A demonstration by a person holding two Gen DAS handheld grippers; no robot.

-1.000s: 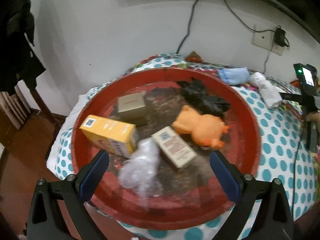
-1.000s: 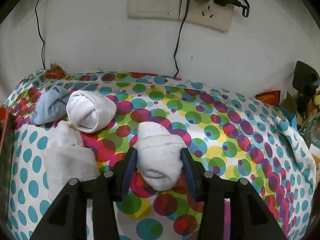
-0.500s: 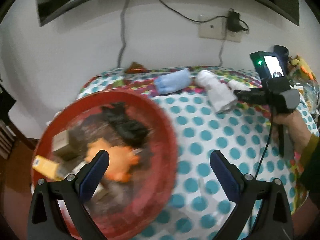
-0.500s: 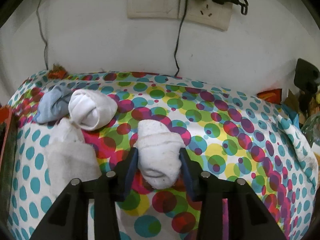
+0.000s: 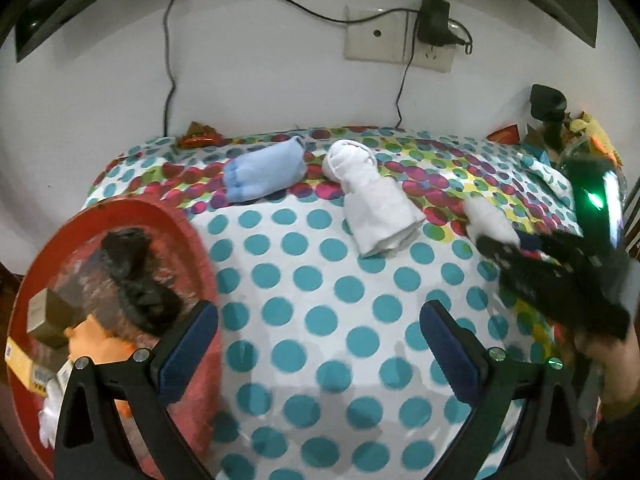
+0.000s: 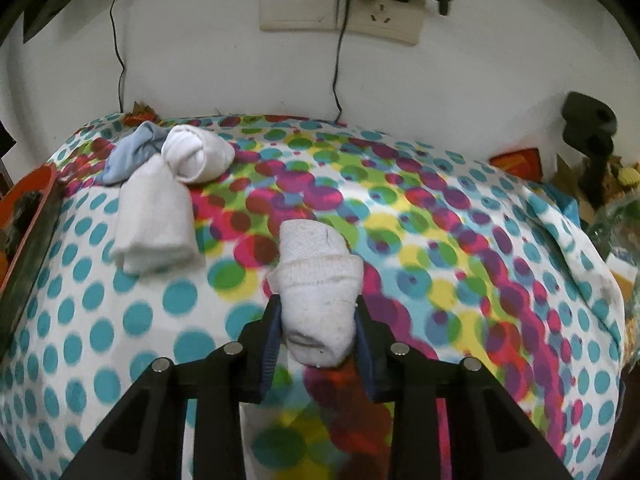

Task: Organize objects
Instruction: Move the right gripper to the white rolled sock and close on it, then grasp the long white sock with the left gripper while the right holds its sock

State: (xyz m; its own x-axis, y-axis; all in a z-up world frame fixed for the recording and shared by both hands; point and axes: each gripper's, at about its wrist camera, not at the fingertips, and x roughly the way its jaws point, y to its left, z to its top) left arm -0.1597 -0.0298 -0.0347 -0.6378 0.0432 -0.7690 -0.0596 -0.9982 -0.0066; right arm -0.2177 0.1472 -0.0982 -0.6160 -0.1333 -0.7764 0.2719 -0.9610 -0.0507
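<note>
The right claw (image 6: 318, 334) has its 2 blue-padded fingers (image 6: 271, 344) on either side of a rolled white sock (image 6: 318, 280), and the jaws are closing on it; the pads press the sock's lower half while its cuffed end sticks out toward 12 o'clock over the spotted tablecloth (image 6: 460, 264). At 10 o'clock from that sock lies a folded white sock (image 6: 154, 224), touching a rolled white sock bundle (image 6: 196, 154) and a light blue sock (image 6: 130, 154) just beyond it.

The left claw (image 5: 318, 350) stands wide apart with nothing between its pads, over teal dots of the same cloth. At its 9 o'clock a red tray (image 5: 200, 248) holds a black crumpled item (image 5: 136, 280), a tan box (image 5: 44, 312) and an orange toy (image 5: 100, 354). At 3 o'clock in that view the other claw appears blurred, the white sock in its tip.
</note>
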